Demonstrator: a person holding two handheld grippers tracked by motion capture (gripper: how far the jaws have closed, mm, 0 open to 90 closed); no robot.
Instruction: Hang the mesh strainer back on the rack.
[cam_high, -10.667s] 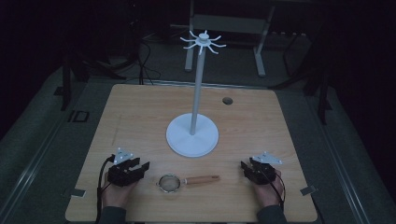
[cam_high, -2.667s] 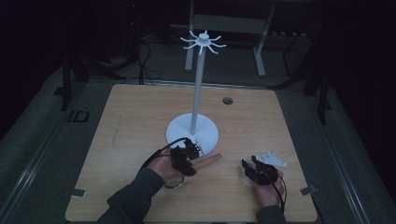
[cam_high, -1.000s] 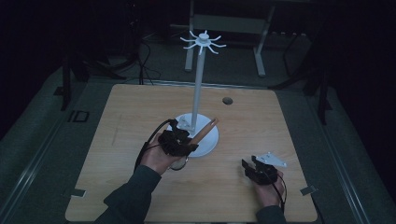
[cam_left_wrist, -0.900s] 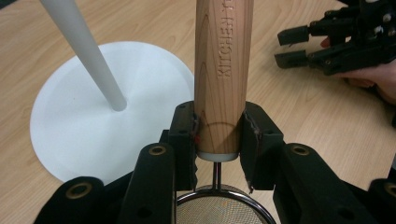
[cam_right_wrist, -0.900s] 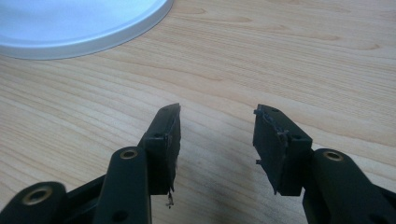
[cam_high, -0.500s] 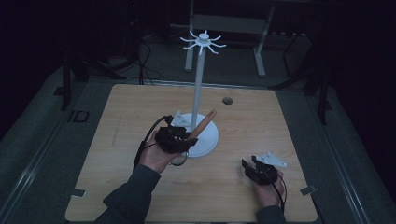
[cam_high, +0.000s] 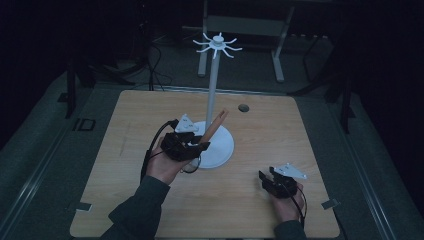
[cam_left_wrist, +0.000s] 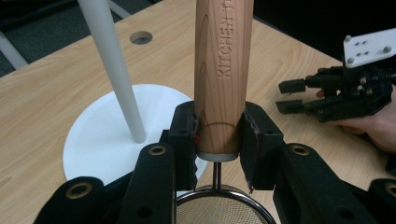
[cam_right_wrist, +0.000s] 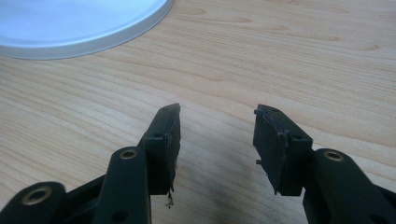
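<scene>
moved: left gripper (cam_left_wrist: 219, 140) lifted strainer (cam_left_wrist: 222, 79) up beside stand (cam_high: 214, 100)
left jaws: clamped on its wooden handle
right gripper (cam_right_wrist: 217, 140): jaws apart, nothing between

Round hole (cam_high: 243, 107) in wooden table (cam_high: 125, 200), far edge.

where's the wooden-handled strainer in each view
High view: the wooden-handled metal mesh strainer is left of centre, handle slanting up across the white stand.
Left gripper view: centre, handle clamped between the jaws.
Right gripper view: not in it.
Shared landmark: the stand's white round base.
</scene>
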